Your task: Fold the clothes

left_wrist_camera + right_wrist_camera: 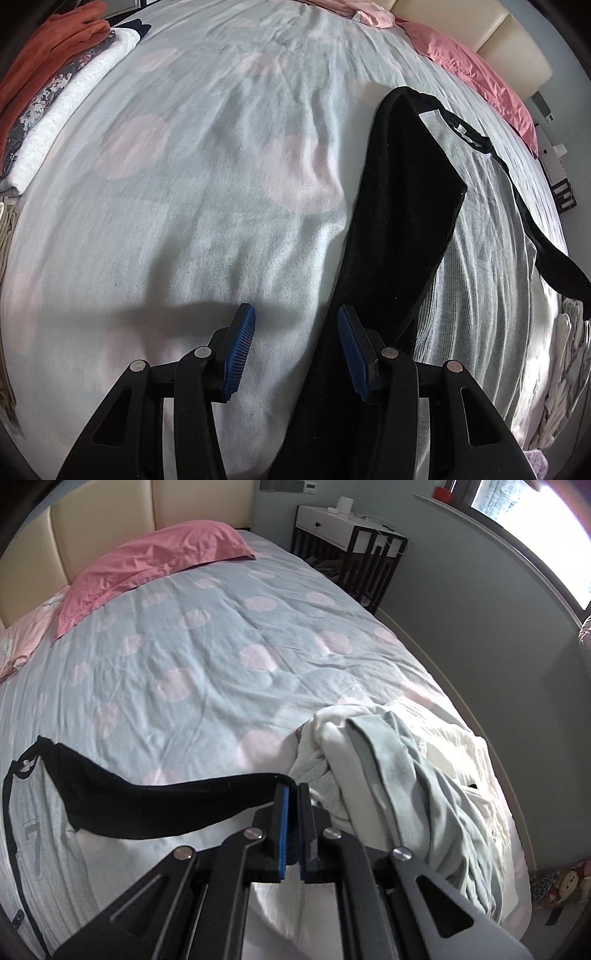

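Observation:
A grey ribbed shirt (487,258) with black sleeves lies on the spotted bedspread (207,177); the right wrist view shows a "7" on it (33,830). One black sleeve (406,206) is folded across the body and runs down under my left gripper (297,325). That gripper hangs open just above the bed, its right finger over the sleeve and nothing pinched. The other black sleeve (166,797) stretches off the bed, its cuff clamped in my right gripper (291,794), which is shut and held up in the air.
A stack of folded clothes (55,92), orange, floral and white, sits at the far left. A heap of pale unfolded clothes (399,775) lies by the right edge of the bed. Pink pillows (155,561) rest against the headboard; a nightstand (347,539) stands beyond.

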Tool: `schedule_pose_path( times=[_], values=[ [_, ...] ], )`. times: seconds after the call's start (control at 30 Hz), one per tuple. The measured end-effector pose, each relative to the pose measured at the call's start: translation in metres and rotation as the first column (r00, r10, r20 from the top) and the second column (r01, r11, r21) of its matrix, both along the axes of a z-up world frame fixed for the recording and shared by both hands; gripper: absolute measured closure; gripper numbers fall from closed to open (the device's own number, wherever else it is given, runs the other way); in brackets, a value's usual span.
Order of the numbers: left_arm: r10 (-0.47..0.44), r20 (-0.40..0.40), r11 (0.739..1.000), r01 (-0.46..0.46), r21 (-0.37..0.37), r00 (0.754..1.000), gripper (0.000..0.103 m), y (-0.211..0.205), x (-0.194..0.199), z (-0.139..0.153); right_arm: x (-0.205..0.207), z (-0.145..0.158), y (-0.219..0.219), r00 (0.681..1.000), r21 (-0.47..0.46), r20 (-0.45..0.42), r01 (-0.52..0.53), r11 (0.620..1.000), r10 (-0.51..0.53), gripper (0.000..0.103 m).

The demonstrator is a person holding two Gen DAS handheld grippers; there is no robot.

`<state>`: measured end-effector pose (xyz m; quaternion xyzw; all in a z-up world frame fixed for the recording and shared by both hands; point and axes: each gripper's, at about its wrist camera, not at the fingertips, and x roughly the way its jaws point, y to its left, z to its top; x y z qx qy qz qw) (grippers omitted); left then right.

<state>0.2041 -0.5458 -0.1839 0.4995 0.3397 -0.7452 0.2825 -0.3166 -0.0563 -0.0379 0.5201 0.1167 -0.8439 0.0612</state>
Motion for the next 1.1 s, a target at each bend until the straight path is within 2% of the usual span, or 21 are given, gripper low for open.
schedule_pose_path(
  times=[0.2, 0.3, 0.43, 0.5, 0.53, 0.57, 0.7, 0.73, 0.83, 1.1],
  values=[
    [-0.013, 0.009, 0.999, 0.014, -0.04, 1.0, 0.054, -0.001, -0.012, -0.002, -0.052, -0.051, 0.017, 0.996, 0.056, 0.055, 0.061, 0.997, -0.065, 0.099],
    [-0.017, 0.022, 0.998, 0.018, -0.053, 1.0, 0.054, 0.001, -0.015, -0.004, -0.065, -0.072, 0.023, 0.994, 0.046, 0.075, 0.07, 0.996, -0.073, 0.099],
    [-0.023, 0.035, 0.997, 0.026, -0.073, 0.999, 0.054, 0.003, -0.017, -0.004, -0.071, -0.079, 0.033, 0.993, -0.026, 0.089, 0.086, 0.996, -0.084, 0.098],
    [-0.026, 0.039, 0.996, 0.029, -0.08, 0.999, 0.054, 0.003, -0.018, -0.003, -0.068, -0.07, 0.04, 0.994, -0.102, 0.079, 0.089, 0.991, -0.082, 0.093],
    [-0.028, 0.038, 0.996, 0.031, -0.082, 0.999, 0.054, 0.003, -0.017, -0.003, -0.065, -0.064, 0.042, 0.994, -0.132, 0.071, 0.088, 0.987, -0.079, 0.087],
    [-0.028, 0.036, 0.996, 0.031, -0.083, 0.999, 0.054, 0.003, -0.016, -0.002, -0.063, -0.057, 0.044, 0.996, -0.141, 0.056, 0.082, 0.987, -0.075, 0.082],
    [-0.025, 0.024, 0.997, 0.026, -0.073, 0.999, 0.054, 0.001, -0.012, -0.001, -0.05, -0.034, 0.051, 1.0, -0.166, 0.003, 0.027, 0.986, -0.027, 0.076],
    [-0.024, 0.021, 0.997, 0.025, -0.071, 0.999, 0.054, 0.001, -0.011, 0.0, -0.047, -0.031, 0.052, 1.0, -0.168, -0.002, 0.01, 0.986, -0.01, 0.072],
    [-0.022, 0.012, 0.997, 0.023, -0.068, 1.0, 0.054, 0.001, -0.009, 0.002, -0.037, -0.028, 0.052, 1.0, -0.143, -0.009, -0.023, 0.989, 0.022, 0.065],
    [-0.021, 0.02, 0.997, 0.022, -0.071, 1.0, 0.054, -0.001, -0.009, 0.002, -0.028, -0.044, 0.03, 0.991, -0.035, -0.031, -0.128, 0.991, 0.127, 0.064]
  ],
)
